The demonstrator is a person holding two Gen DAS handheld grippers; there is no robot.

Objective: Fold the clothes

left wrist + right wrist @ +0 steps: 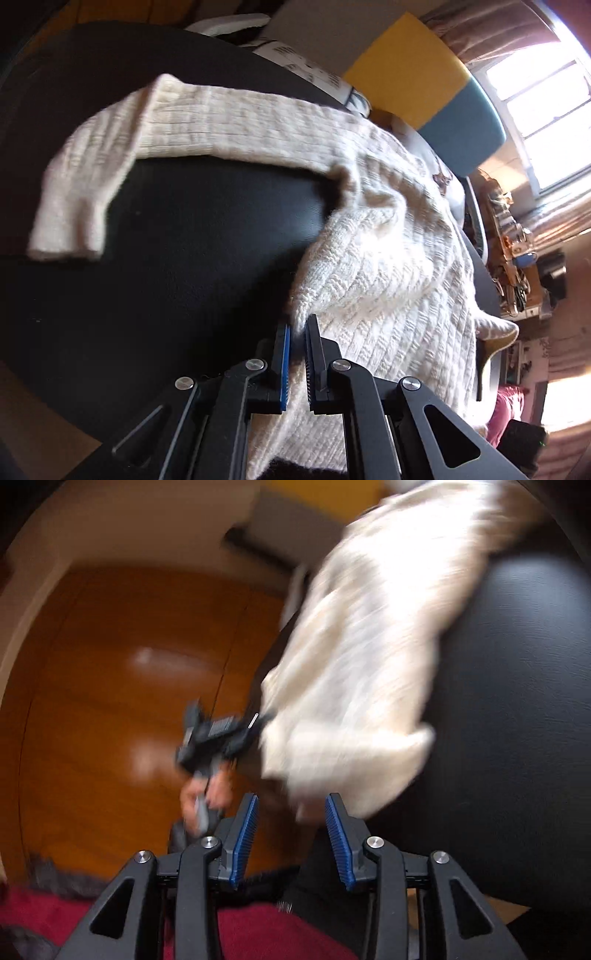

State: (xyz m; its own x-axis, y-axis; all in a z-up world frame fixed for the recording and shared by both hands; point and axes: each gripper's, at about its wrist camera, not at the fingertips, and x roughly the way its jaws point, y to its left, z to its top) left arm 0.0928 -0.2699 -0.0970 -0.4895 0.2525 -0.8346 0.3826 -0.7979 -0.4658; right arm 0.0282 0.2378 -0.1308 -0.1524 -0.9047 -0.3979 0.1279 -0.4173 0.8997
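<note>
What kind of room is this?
Probably a room in someone's home. There's a sunny window with curtains, a shiny wooden floor, a cluttered desk, and a cream knitted sweater spread on a black surface.

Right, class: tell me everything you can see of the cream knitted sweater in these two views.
The sweater is cream, in a chunky ribbed knit that looks woolly. It lies rumpled on a black surface, one sleeve stretched out and bent at the elbow, its cuff lying flat. The left gripper is shut on a fold at its edge. In the right wrist view it is blurred, its hem just beyond the open right gripper, which holds nothing.
</note>
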